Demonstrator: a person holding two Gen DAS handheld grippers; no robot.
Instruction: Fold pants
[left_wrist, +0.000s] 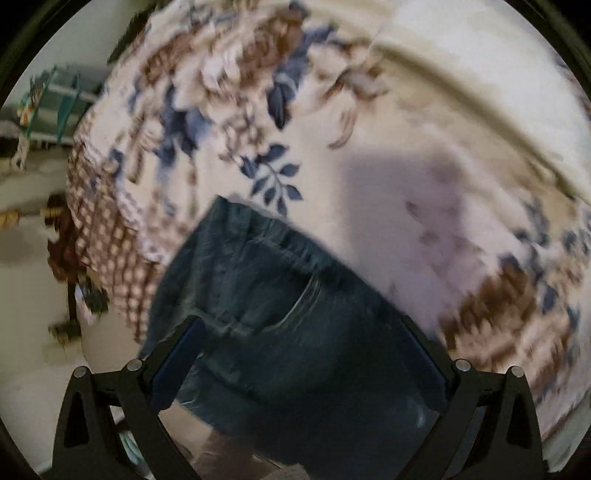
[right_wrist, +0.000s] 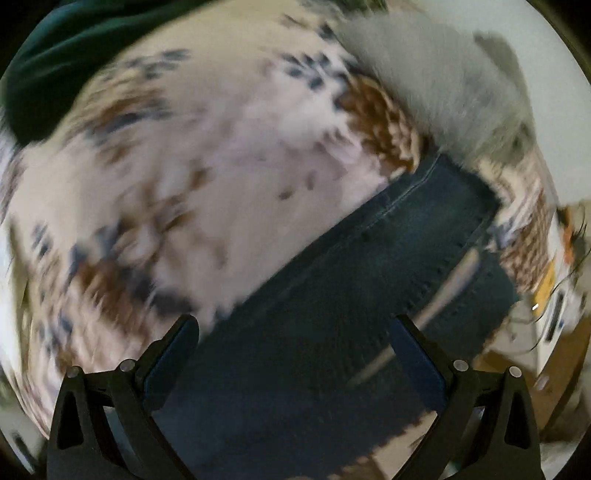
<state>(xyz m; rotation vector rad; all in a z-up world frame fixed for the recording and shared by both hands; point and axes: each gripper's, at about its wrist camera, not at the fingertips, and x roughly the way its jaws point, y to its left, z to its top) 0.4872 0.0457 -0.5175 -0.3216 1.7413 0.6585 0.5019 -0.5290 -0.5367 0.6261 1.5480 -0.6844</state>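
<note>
A bed under a floral cover, with cluttered room edges

The bedspread (left_wrist: 373, 192) is pale with blue leaves, brown blooms and a brown checked border along its left edge. Beyond that edge lie a light floor (left_wrist: 29, 295) and a teal shelf rack (left_wrist: 62, 99). In the right wrist view, blurred, a grey fluffy cushion (right_wrist: 436, 85) sits at the far edge and a dark green cloth (right_wrist: 66, 48) at the far left corner.

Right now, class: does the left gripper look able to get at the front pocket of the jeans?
Probably yes: the left gripper is open, and the jeans lie between its fingers with the front pocket uncovered.
</note>
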